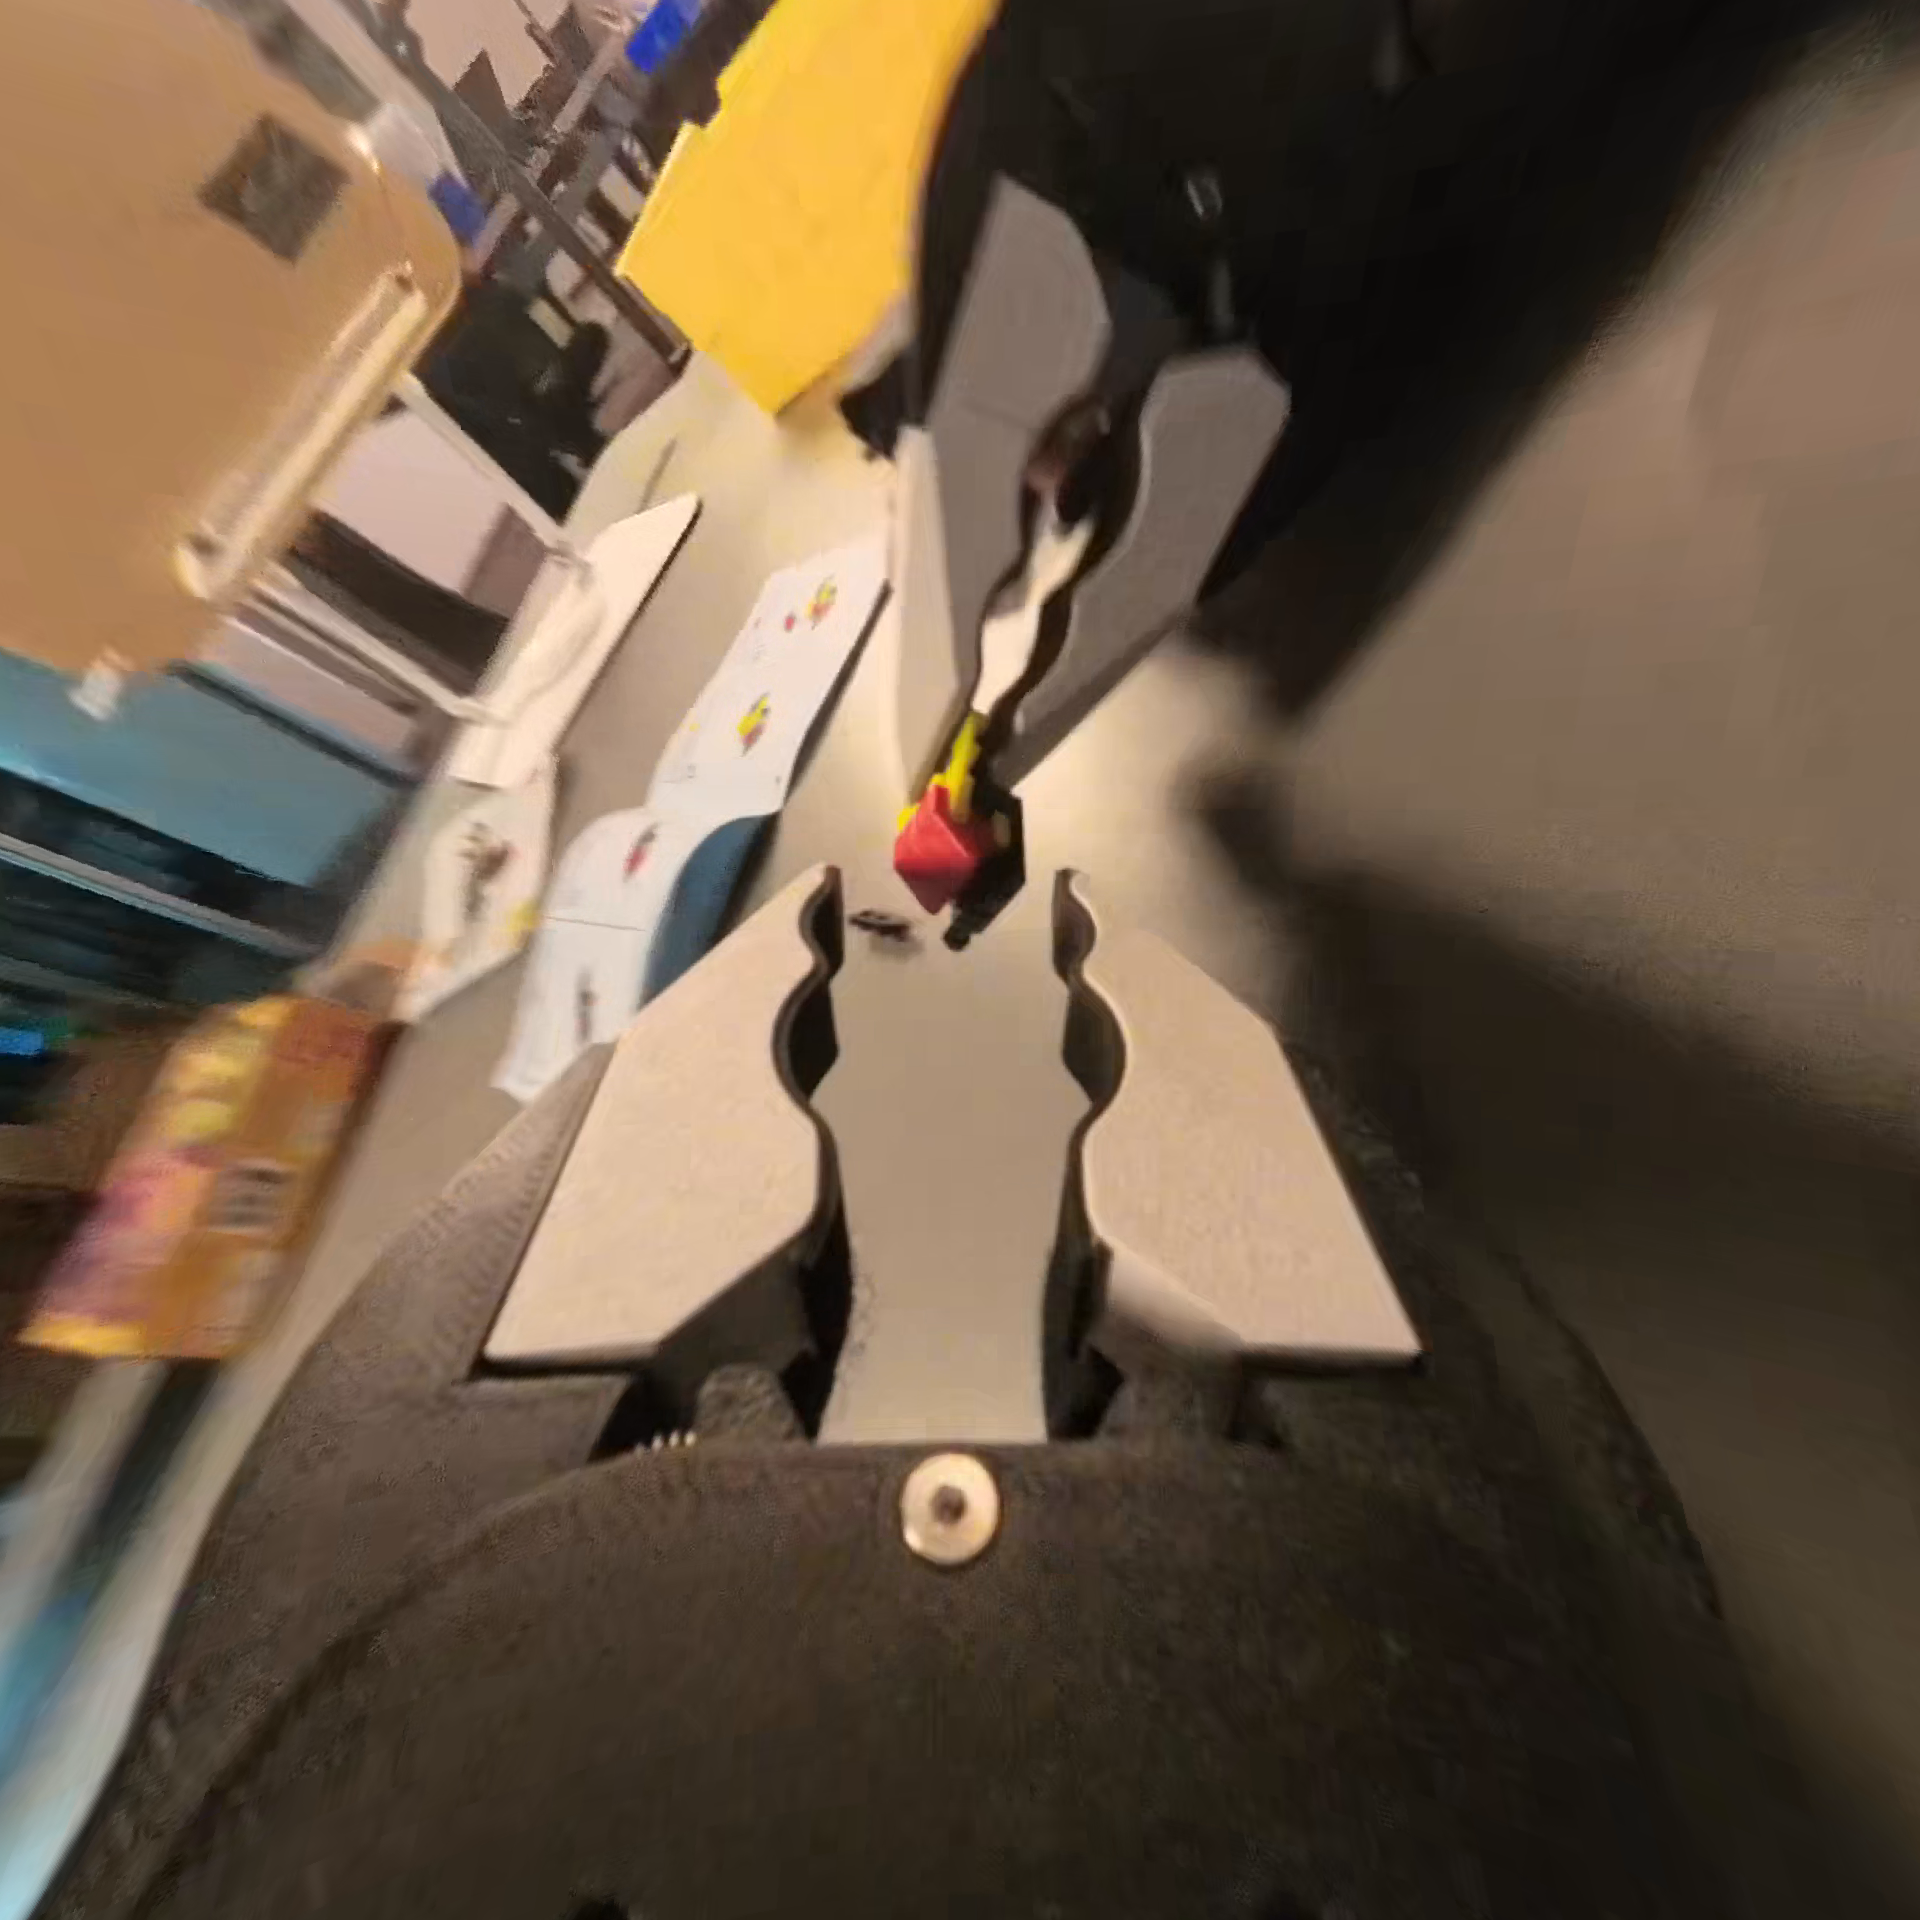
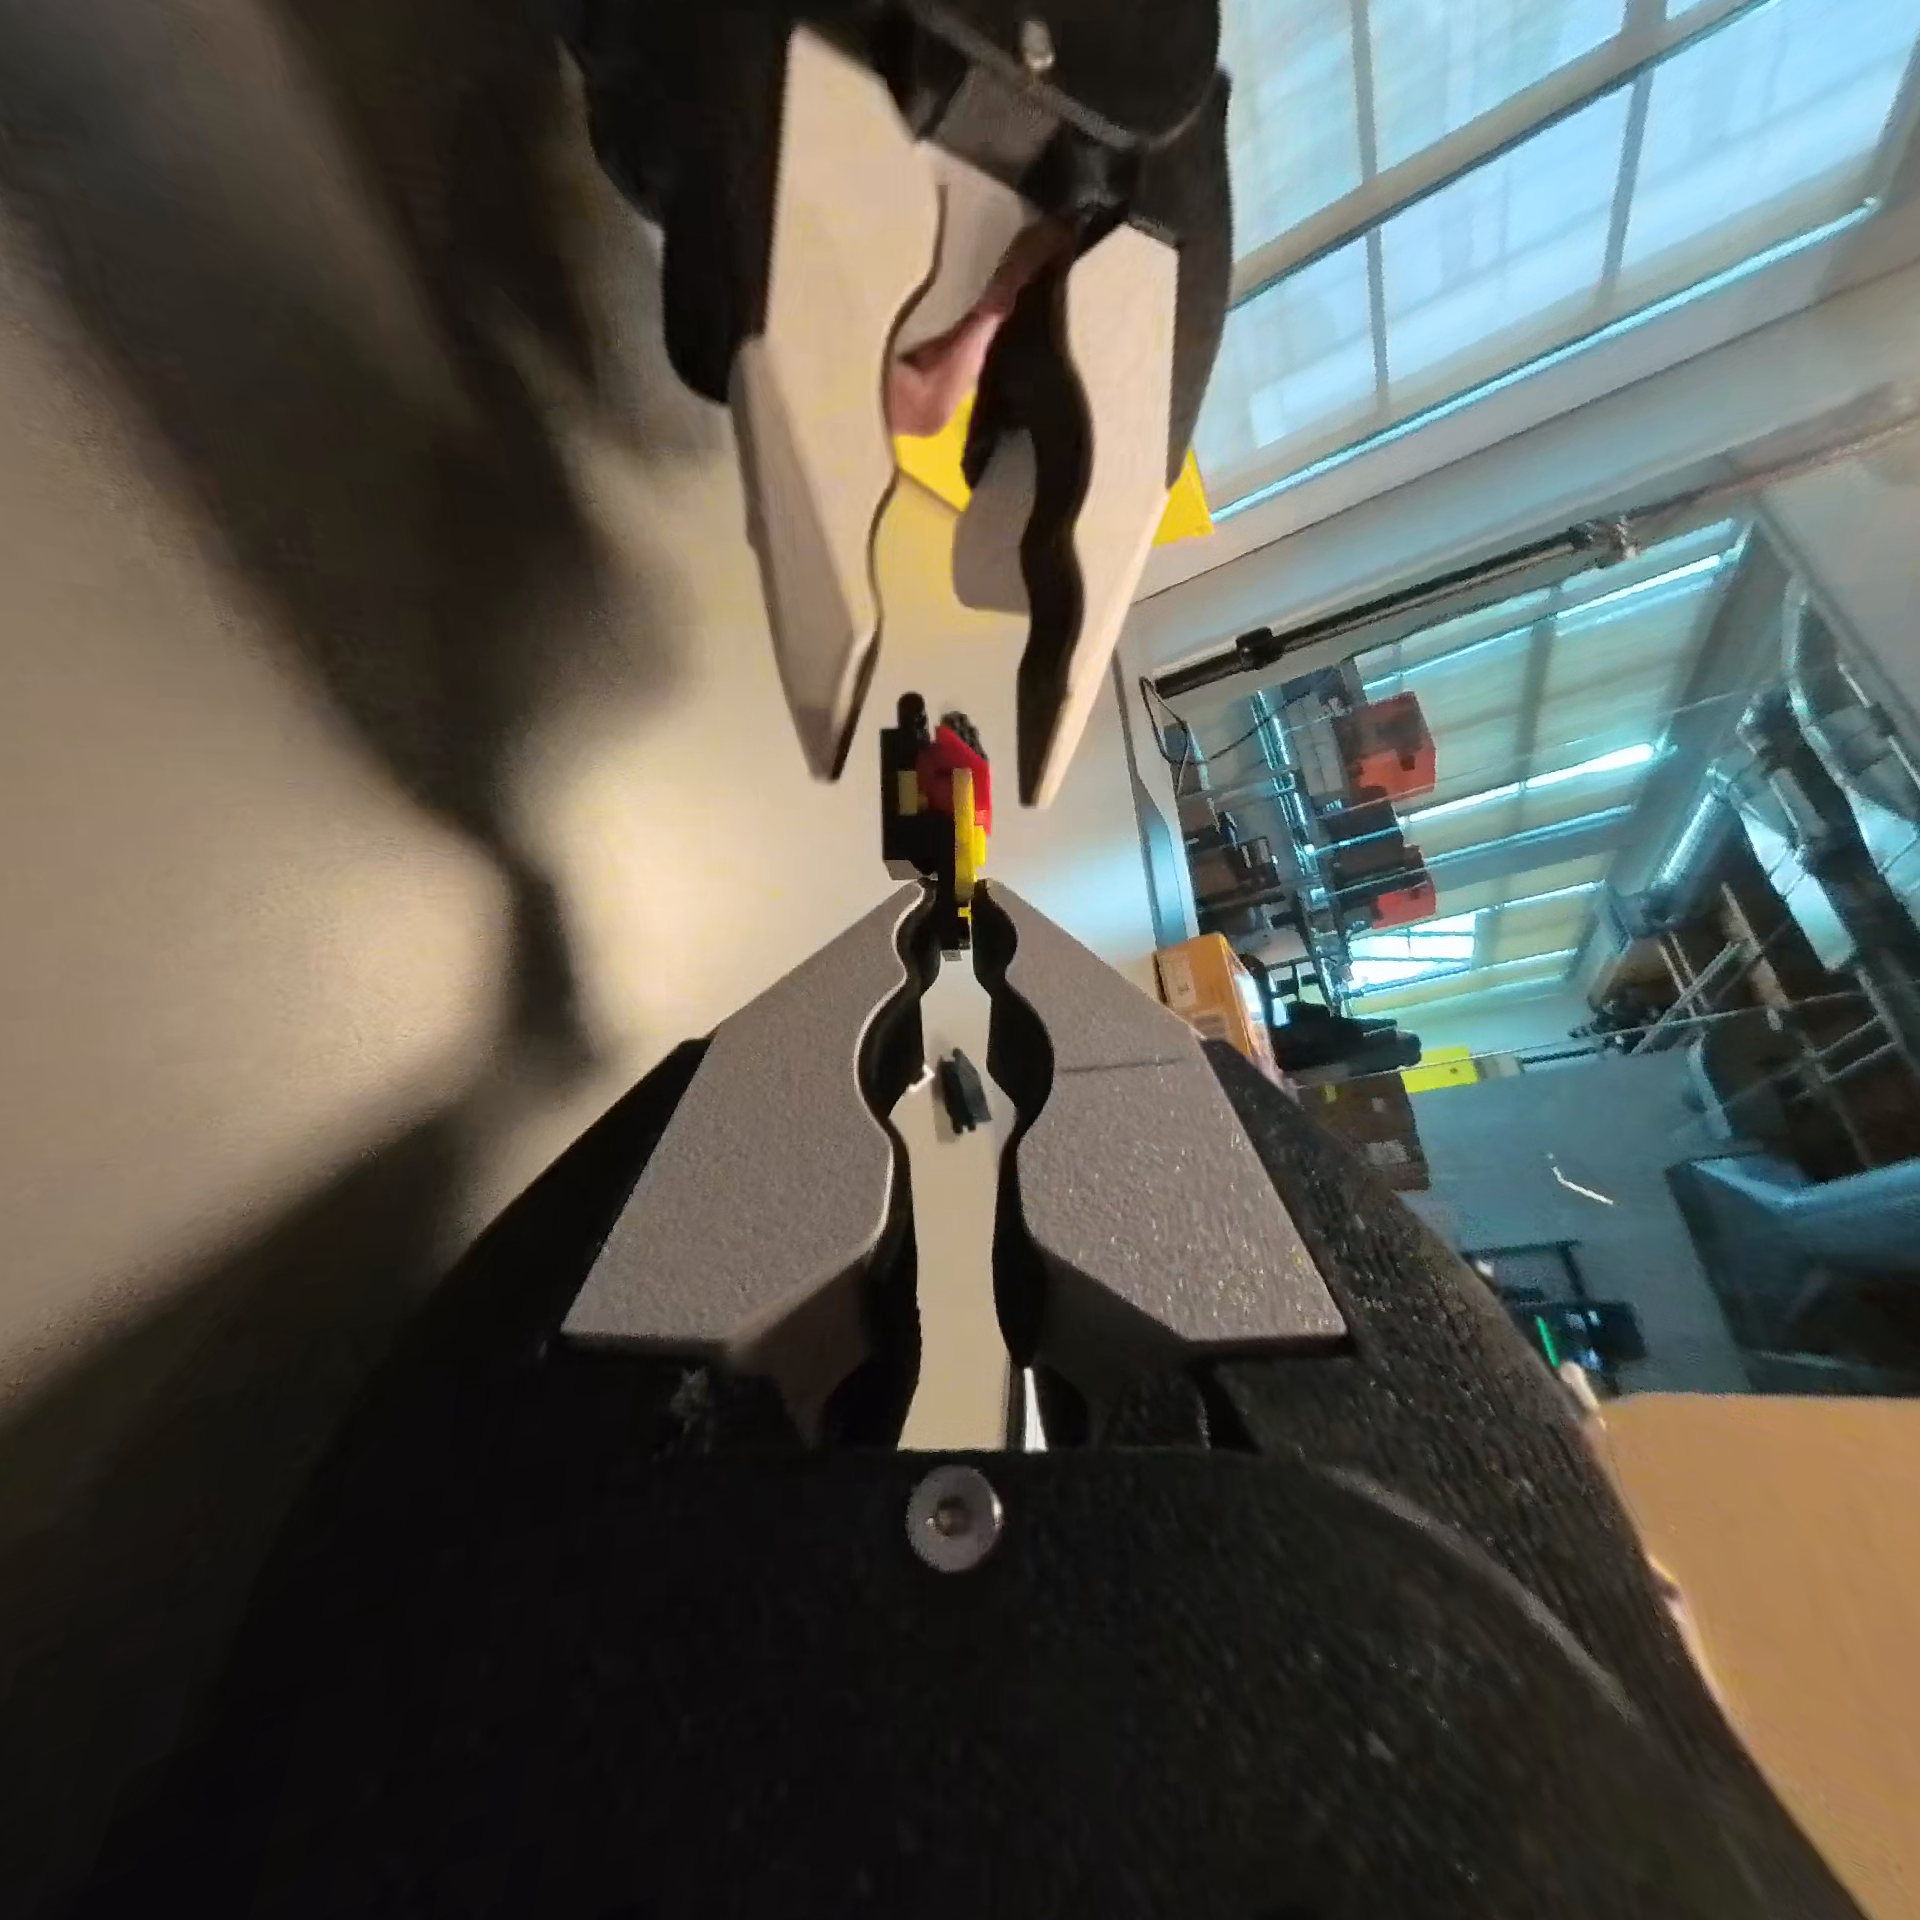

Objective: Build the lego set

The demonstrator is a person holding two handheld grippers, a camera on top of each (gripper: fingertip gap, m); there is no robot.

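The right tool (image 2: pixel 951 899) pinched a red-yellow-black lego model (image 2: pixel 935 795); the left tool (image 1: pixel 945 883) gaped empty above illustrated instruction sheets (image 1: pixel 769 675), print illegible.

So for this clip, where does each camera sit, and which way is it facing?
Left wrist view: sits on the left gripper, open and empty, looking along its fingers over the table at the right gripper holding the lego model.
Right wrist view: sits on the right gripper, shut on the lego model, facing the open left gripper.
Shared: both grippers, the model and a small black piece on the table.
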